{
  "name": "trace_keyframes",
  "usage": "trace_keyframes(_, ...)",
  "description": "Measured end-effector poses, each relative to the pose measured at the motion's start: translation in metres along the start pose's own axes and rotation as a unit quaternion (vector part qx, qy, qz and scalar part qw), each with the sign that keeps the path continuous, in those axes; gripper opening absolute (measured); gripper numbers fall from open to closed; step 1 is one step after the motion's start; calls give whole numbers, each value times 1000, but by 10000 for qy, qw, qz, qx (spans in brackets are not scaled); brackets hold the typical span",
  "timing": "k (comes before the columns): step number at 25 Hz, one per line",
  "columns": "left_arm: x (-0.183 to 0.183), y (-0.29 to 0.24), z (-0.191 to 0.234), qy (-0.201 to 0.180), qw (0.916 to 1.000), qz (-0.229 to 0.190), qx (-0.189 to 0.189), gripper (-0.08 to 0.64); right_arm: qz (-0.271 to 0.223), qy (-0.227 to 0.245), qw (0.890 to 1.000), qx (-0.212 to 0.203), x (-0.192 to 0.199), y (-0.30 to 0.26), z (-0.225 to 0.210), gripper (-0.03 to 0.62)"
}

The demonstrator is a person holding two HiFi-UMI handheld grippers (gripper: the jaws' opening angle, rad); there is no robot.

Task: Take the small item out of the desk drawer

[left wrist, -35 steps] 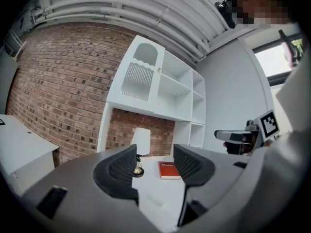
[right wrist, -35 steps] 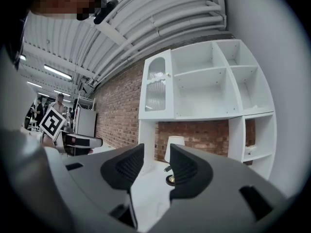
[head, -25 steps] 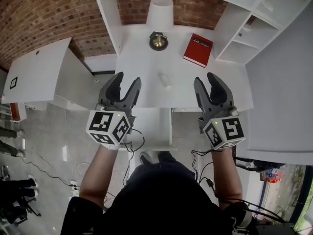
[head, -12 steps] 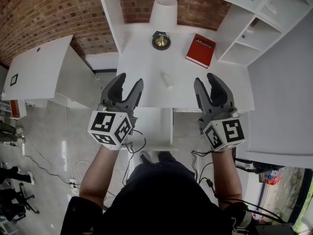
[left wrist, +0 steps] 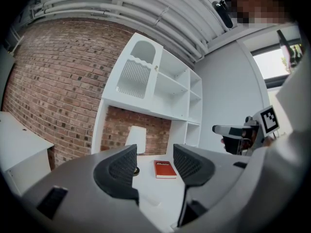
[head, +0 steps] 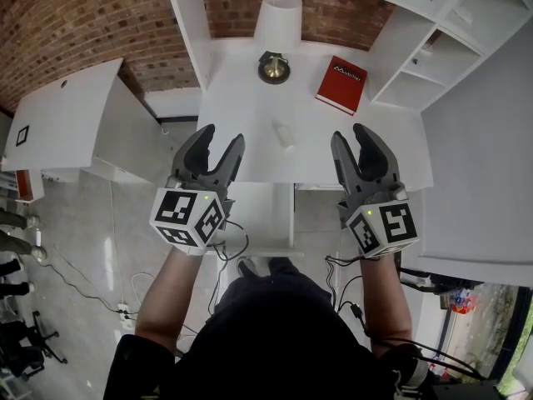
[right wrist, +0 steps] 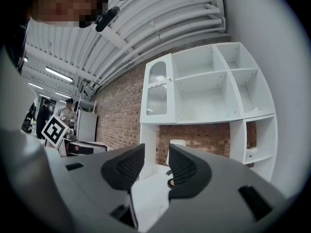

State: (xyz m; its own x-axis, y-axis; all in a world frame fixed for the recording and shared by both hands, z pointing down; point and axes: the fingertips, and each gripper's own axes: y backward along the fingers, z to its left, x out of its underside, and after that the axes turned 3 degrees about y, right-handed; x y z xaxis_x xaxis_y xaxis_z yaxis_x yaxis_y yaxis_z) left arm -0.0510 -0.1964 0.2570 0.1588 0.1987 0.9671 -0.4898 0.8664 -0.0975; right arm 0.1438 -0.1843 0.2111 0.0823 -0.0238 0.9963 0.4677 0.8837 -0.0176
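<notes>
Hovering at desk edge (head: pixel 291 169), left gripper (head: pixel 221 136) gapes; right gripper (head: pixel 350 133), empty, just narrowed.

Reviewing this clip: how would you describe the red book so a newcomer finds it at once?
Start at the white desk against the brick wall. On its back right part, right of the white-shaded lamp, lies the red book. It is the only red thing there, flat with white print on its cover, unlike the small pale item nearer the front edge.
</notes>
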Motion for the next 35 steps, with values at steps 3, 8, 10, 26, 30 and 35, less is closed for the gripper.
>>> trace_keyframes(3,0,-2,0,-7,10000,6,-13,235,5,-13,10000,4,1,-1,-2,152)
trace_keyframes(8,1,-2,2,0,10000,20,-30,235,-15,-34,10000,27,1,-1,-3,146)
trace_keyframes(10,2,-1,2,5,10000,24,-36,235,-33,-52,10000,36,0,0,-3,143)
trace_keyframes(26,4,-1,5,41,10000,44,-71,232,-32,-48,10000,-10,-1,-3,-1,140)
trace_keyframes(30,4,-4,5,45,10000,66,-59,232,-38,-68,10000,-14,-2,-3,-3,126)
trace_keyframes(35,7,-6,4,53,9999,92,-47,232,-29,-84,10000,6,0,-3,-5,126)
